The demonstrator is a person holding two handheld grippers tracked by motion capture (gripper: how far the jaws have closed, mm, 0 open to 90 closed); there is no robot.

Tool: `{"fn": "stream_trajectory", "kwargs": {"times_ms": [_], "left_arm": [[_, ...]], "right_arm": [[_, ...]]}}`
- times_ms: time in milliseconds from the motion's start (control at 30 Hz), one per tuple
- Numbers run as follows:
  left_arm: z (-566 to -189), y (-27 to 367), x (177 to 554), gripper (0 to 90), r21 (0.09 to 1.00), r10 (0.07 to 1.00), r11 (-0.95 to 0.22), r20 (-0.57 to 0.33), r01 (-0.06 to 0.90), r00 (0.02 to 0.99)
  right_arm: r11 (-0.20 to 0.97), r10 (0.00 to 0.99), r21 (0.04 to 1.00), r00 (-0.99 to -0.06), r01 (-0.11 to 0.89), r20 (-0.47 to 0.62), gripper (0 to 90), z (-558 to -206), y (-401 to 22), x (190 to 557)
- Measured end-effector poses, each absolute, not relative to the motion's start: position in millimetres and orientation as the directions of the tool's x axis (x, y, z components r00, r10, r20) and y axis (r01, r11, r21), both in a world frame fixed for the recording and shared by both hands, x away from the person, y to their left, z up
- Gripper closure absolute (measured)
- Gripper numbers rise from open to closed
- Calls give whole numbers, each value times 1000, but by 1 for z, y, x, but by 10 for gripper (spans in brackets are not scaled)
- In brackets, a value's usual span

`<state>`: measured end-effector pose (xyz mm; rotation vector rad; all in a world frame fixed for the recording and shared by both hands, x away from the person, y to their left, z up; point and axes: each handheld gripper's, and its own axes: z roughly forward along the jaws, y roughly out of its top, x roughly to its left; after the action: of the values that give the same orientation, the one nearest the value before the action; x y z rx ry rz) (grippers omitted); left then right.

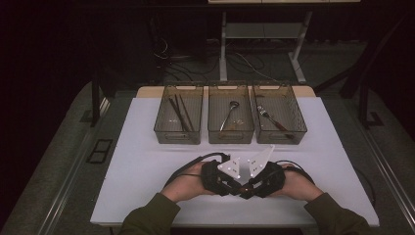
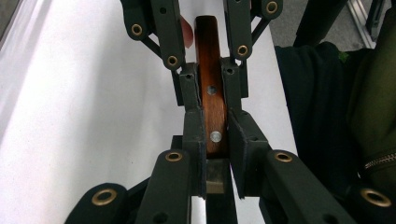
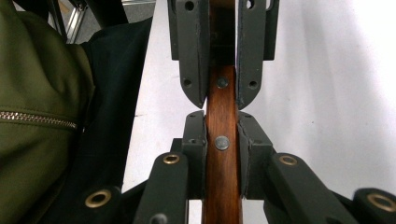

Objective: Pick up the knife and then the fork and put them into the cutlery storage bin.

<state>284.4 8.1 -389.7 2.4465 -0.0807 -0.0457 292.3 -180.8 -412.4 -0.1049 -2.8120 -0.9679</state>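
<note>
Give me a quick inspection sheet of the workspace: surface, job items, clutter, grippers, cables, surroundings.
Surface: white table, bare near the front.
Job's things: three bins holding chopsticks, spoon, fork; wooden handle with rivets.
Clutter: nothing seen.
Grippers: left gripper and right gripper meet tip to tip, both shut on the handle.
Cables: black leads trail from each gripper.
Surroundings: dark floor, desk legs, floor cables.
</note>
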Motion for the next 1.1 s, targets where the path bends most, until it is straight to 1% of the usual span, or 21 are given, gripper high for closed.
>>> {"fn": "stream_trajectory", "kwargs": {"times_ms": [133, 200, 233, 267, 333, 433, 500, 567, 633, 767, 900, 967, 1033, 1100], "left_arm": [[-390, 9, 284, 752, 658, -59, -752, -3, -43, 998], [-389, 13, 285, 629, 669, -31, -743, -11, -16, 999], [-389, 17, 287, 583, 681, -16, -732, -11, -5, 1000], [-388, 21, 287, 553, 691, 0, -722, -21, 15, 1000], [-386, 32, 290, 488, 715, 39, -698, -13, 37, 999], [-385, 53, 290, 410, 755, 132, -646, -35, 113, 991], [-385, 68, 291, 374, 767, 198, -625, -22, 143, 980], [-387, 82, 290, 357, 780, 262, -597, -31, 187, 964], [-392, 96, 289, 294, 787, 325, -576, -25, 219, 945], [-404, 121, 284, 198, 791, 445, -549, 5, 269, 896], [-418, 137, 281, 119, 791, 508, -527, -2, 312, 862], [-423, 143, 279, 77, 801, 538, -499, -13, 330, 843], [-427, 147, 279, 16, 803, 552, -490, -16, 340, 834], [-429, 149, 279, 0, 805, 564, -476, -30, 354, 825]], "right_arm": [[776, -4, 623, -987, 100, 162, 762, -413, -181, 294], [766, 3, 634, -987, 105, 160, 762, -413, -183, 296], [759, 24, 637, -985, 131, 174, 762, -412, -184, 295], [759, 24, 638, -984, 132, 175, 762, -412, -186, 297], [757, 34, 640, -987, 128, 156, 762, -412, -191, 300], [754, 64, 641, -988, 142, 143, 762, -412, -199, 305], [750, 100, 640, -985, 169, 142, 762, -411, -206, 308], [744, 142, 638, -980, 198, 137, 761, -410, -213, 312], [736, 190, 635, -972, 234, 138, 761, -409, -222, 316], [708, 284, 643, -951, 294, 123, 760, -405, -241, 324], [675, 359, 657, -927, 336, 105, 760, -397, -255, 328], [644, 402, 669, -908, 371, 116, 760, -392, -260, 329], [620, 440, 677, -891, 395, 117, 760, -387, -265, 331], [602, 467, 686, -877, 408, 112, 760, -382, -272, 334]]}}
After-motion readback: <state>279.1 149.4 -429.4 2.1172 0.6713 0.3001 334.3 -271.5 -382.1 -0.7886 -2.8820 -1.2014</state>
